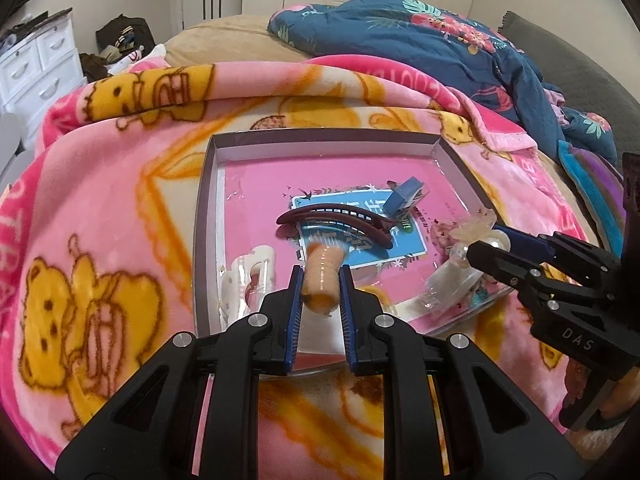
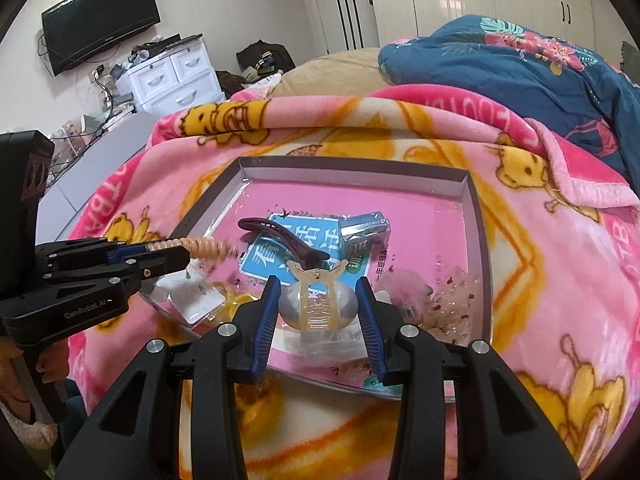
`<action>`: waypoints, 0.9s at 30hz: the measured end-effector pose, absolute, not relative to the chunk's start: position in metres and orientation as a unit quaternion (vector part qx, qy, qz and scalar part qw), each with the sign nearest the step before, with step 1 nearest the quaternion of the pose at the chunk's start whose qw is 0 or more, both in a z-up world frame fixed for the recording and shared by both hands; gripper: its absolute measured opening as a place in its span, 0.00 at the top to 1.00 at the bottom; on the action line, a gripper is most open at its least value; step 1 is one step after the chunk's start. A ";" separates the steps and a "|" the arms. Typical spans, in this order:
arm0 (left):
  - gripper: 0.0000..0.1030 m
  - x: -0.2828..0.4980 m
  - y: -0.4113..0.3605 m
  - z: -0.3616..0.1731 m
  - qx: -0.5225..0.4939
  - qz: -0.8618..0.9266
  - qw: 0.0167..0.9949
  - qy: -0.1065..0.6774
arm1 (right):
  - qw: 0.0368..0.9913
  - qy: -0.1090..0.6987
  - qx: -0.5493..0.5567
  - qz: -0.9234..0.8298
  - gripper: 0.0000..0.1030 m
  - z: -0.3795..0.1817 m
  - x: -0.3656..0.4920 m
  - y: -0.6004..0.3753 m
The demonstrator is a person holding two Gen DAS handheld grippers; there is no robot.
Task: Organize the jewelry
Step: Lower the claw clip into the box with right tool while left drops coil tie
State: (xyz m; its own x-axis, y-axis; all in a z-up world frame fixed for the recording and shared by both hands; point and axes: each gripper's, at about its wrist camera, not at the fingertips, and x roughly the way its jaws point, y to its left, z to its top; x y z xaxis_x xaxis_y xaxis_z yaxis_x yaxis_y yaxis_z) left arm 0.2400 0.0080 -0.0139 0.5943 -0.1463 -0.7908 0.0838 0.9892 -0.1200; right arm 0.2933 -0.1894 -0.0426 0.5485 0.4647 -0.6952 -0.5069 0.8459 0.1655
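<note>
A shallow grey-rimmed box (image 1: pixel 320 135) with a pink floor lies on the bed; it also shows in the right wrist view (image 2: pixel 352 168). My left gripper (image 1: pixel 322 280) is shut on a peach spiral hair tie (image 1: pixel 322 276), held above the box's near side; the tie shows at the left of the right wrist view (image 2: pixel 206 249). My right gripper (image 2: pixel 318 300) is shut on a pearl-and-beige claw clip (image 2: pixel 316 300), held over the box's near right part; it also shows in the left wrist view (image 1: pixel 494 240). A dark red hair clip (image 1: pixel 340 222) and a blue clip (image 1: pixel 404 198) lie in the box.
A pink cartoon blanket (image 1: pixel 100 208) covers the bed under the box. A dark blue floral quilt (image 1: pixel 460 48) is bunched behind. Clear packets (image 1: pixel 250 276) and glittery items (image 2: pixel 452 296) lie in the box's near corners. White drawers (image 2: pixel 172 76) stand by the far wall.
</note>
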 end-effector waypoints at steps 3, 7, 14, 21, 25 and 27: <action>0.90 0.241 0.010 -0.015 -0.038 -0.063 0.892 0.446 | 0.878 0.391 -0.028 0.275 0.64 -0.045 0.296 -0.186; 0.90 0.242 0.013 -0.017 -0.041 -0.062 0.891 0.447 | 0.878 0.393 -0.030 0.271 0.64 -0.048 0.298 -0.183; 0.90 0.244 0.018 -0.018 -0.046 -0.060 0.892 0.446 | 0.880 0.395 -0.028 0.261 0.64 -0.049 0.301 -0.180; 0.90 0.256 0.021 -0.020 -0.044 -0.059 0.890 0.450 | 0.879 0.403 -0.023 0.253 0.63 -0.050 0.309 -0.177; 0.90 0.260 0.022 -0.024 -0.044 -0.059 0.887 0.455 | 0.879 0.405 -0.018 0.249 0.63 -0.051 0.310 -0.178; 0.90 0.260 0.022 -0.026 -0.045 -0.058 0.887 0.457 | 0.880 0.404 -0.014 0.250 0.56 -0.050 0.308 -0.179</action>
State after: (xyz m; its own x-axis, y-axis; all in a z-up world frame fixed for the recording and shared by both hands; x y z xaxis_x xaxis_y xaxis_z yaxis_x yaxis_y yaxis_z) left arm 0.2603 0.0219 -0.0260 0.5763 -0.1443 -0.8044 0.0615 0.9892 -0.1334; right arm 0.3081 -0.1793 -0.0500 0.5489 0.4280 -0.7180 -0.4505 0.8750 0.1772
